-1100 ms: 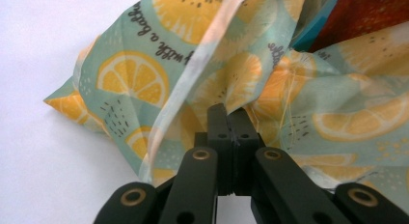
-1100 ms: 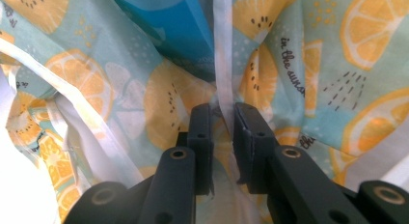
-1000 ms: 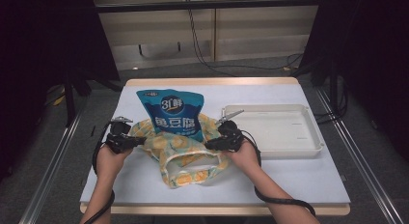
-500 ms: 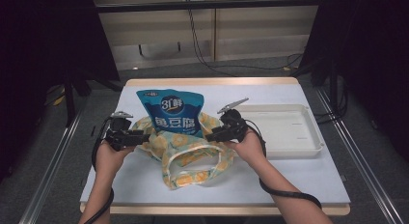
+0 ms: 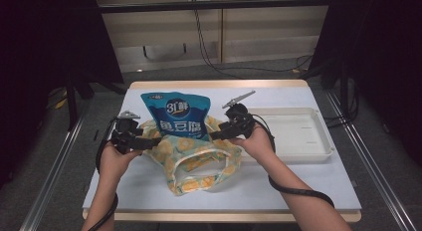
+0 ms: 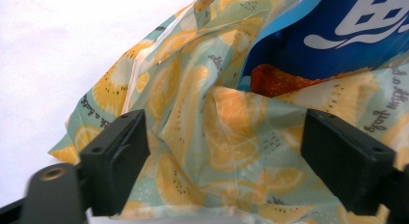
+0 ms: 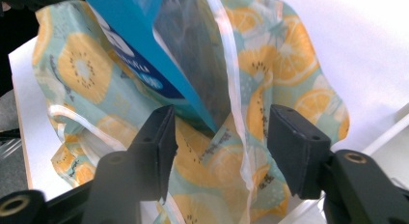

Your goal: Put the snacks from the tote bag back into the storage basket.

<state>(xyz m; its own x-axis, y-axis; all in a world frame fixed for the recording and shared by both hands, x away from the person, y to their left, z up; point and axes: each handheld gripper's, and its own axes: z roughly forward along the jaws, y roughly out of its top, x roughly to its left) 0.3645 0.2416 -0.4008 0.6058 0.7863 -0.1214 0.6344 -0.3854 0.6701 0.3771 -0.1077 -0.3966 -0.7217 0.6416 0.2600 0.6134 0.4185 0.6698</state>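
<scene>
A blue snack pack [image 5: 179, 114] stands upright inside a cloth tote bag [image 5: 199, 161] printed with orange slices, in the middle of the white table [image 5: 278, 186]. My left gripper [image 5: 149, 141] is at the bag's left edge. Its jaws have just been opening and stand open [image 6: 231, 161], with loose bag cloth [image 6: 226, 132] between them, unpinched. At the bag's right edge, my right gripper [image 5: 215, 136] has also just been opening. It is open [image 7: 222, 147], and the pack's blue corner [image 7: 144, 45] and the bag's rim [image 7: 231, 89] lie between its jaws.
A shallow white tray [image 5: 298, 136] sits on the table just right of my right hand. The bag's handles [image 5: 204, 173] lie slack toward the table's front edge. Black frame posts and cables stand beyond the table's far side.
Both grippers have risen a little from the bag's edges and their jaws have spread apart, letting the cloth go. The bag and the blue pack stay in place.
</scene>
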